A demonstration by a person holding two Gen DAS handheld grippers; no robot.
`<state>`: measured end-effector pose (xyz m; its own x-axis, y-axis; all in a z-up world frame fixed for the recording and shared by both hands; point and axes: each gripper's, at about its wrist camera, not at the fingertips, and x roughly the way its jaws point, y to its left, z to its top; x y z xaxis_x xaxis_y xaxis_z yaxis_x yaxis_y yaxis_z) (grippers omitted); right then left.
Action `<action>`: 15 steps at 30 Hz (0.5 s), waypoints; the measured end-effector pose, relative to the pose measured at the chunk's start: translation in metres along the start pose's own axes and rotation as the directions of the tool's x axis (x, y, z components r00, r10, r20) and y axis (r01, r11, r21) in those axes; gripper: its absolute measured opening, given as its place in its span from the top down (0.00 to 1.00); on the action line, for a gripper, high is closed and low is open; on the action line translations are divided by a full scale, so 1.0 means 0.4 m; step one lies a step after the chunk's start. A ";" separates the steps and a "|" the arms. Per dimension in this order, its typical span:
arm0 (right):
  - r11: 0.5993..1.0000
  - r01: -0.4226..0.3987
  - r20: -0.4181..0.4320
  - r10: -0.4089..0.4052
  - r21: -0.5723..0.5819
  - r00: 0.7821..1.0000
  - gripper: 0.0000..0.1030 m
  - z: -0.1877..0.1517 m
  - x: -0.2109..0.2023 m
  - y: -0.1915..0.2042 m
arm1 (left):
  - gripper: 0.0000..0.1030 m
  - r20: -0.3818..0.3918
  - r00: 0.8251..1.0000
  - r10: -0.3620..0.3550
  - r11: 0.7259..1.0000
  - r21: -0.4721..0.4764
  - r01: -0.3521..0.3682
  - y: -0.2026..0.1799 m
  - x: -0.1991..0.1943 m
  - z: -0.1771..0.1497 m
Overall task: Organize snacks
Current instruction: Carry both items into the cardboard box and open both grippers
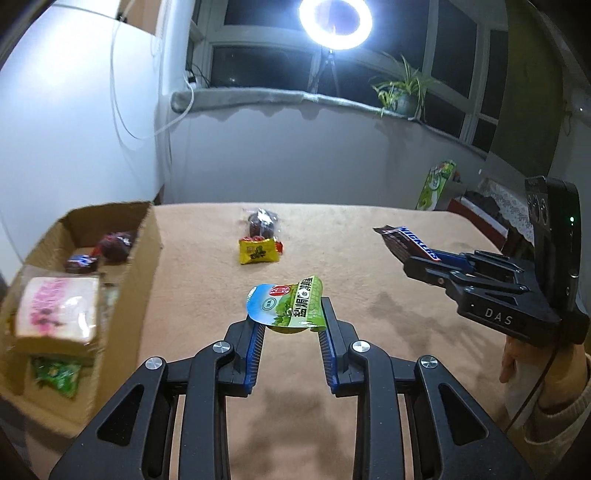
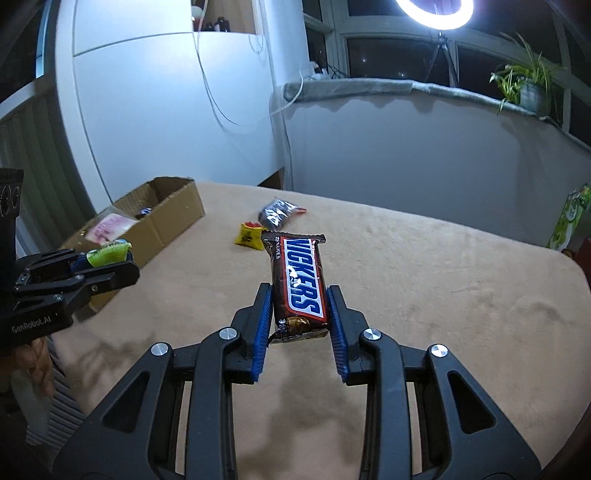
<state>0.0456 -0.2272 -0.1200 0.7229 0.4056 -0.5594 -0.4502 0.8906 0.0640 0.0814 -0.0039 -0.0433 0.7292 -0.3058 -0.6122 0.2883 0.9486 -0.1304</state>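
The left tongs (image 1: 290,325) are clamped on a green-and-blue snack packet (image 1: 286,304), held above the counter (image 1: 369,258). The right tongs (image 2: 300,314) grip a Snickers bar (image 2: 299,284) by its sides, also lifted clear. Beyond lie a yellow packet (image 1: 258,251) and a dark wrapped snack (image 1: 262,221); a cardboard box (image 1: 147,251) holding other snacks sits at the counter's left.

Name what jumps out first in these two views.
Each claw holds a snack above the tan table: the right claw grips a Snickers bar, the left claw a green pouch. A half-filled cardboard box sits at the table's left edge, and a ring light glares at the dark window.
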 end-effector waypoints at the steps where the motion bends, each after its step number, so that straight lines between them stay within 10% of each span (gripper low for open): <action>1: 1.000 0.002 0.008 -0.002 -0.009 1.000 0.71 0.005 -0.015 0.014 | 0.75 0.012 1.000 0.001 1.000 -0.004 -0.001 0.004 -0.021 -0.002; 15: 0.993 0.024 0.056 -0.018 -0.112 0.998 0.70 0.053 -0.108 0.189 | 0.75 0.112 0.994 0.014 0.999 -0.044 -0.009 0.075 -0.185 -0.036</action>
<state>-0.0087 -0.1728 -0.0736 0.7590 0.4001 -0.5137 -0.4884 0.8715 -0.0428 0.0274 0.0485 -0.0132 0.7979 -0.2999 -0.5230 0.2539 0.9540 -0.1595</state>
